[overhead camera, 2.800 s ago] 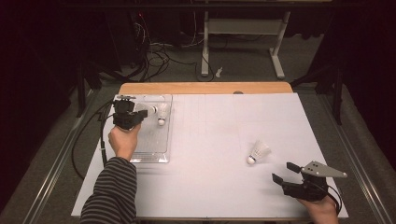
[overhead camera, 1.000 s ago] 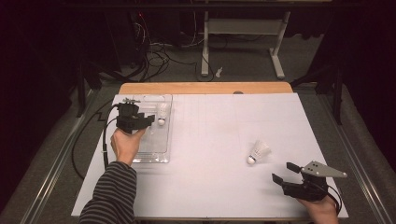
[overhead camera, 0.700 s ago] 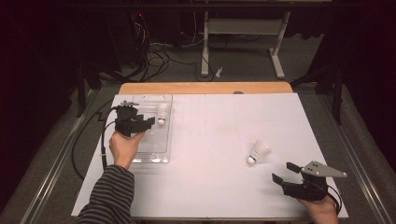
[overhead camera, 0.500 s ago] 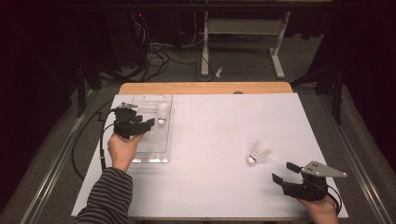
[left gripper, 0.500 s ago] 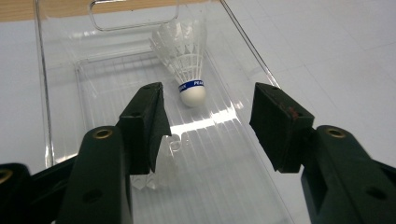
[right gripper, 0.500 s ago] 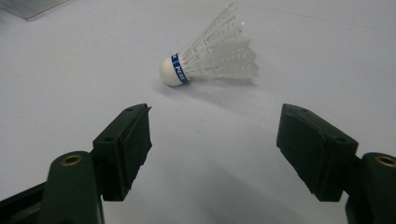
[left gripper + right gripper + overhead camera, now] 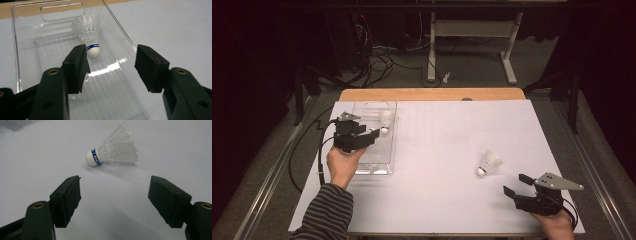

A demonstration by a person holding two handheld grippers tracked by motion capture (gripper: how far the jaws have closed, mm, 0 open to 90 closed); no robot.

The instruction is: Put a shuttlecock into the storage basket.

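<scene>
A white shuttlecock (image 7: pixel 385 121) with a blue band lies in the clear plastic tray (image 7: pixel 374 171) at the table's left, cork toward the person. My left gripper (image 7: pixel 373 135) hovers over the tray just short of it. Its jaws have been opening over the last second and are open with nothing between them. In the left gripper view the shuttlecock (image 7: pixel 90 35) lies beyond the left gripper (image 7: pixel 111 67), inside the tray (image 7: pixel 25 50). A second shuttlecock (image 7: pixel 488 162) lies on the white table. My right gripper (image 7: pixel 518 184) rests open near it. In the right gripper view this shuttlecock (image 7: pixel 112 147) lies ahead of the right gripper (image 7: pixel 113 195).
White paper (image 7: pixel 437 150) covers the table, whose wooden far edge (image 7: pixel 432 94) shows. A black cable (image 7: pixel 319 150) trails from the left gripper off the table's left side. Beyond the table are a dark floor with cables and a white stand (image 7: pixel 472 30).
My left gripper has drawn back a little toward the person, away from the shuttlecock, which stays in the tray. The right gripper and the second shuttlecock have not moved.
</scene>
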